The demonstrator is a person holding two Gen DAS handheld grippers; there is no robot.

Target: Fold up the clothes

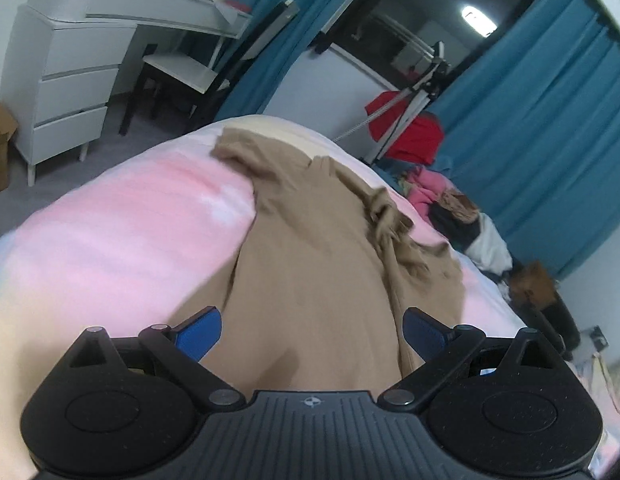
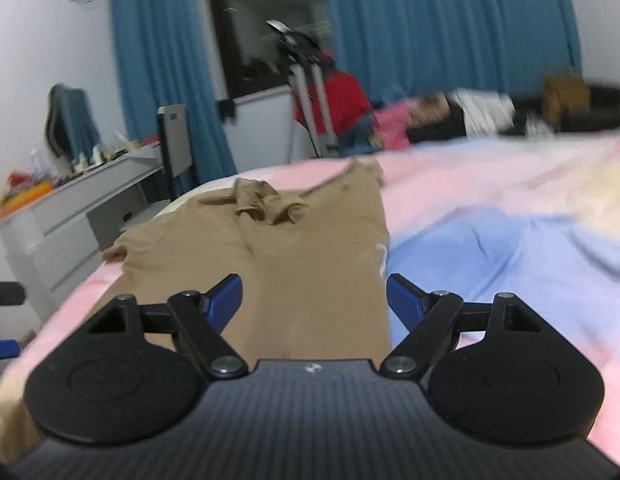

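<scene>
Tan shirt (image 1: 310, 264) under both grippers' spread, empty fingers (image 1: 202, 330); only right view shows blue bedding (image 2: 489, 264).

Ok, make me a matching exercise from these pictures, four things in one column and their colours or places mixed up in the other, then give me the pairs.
Things:
1. shirt
2. curtains
3. drawers
4. left gripper

Colour, place or state:
A. white, standing on the floor beside the bed
B. tan, spread on the pink bedcover
C. open, over the shirt's near end
D. teal, hanging by the dark window

Pairs: 1-B, 2-D, 3-A, 4-C
</scene>
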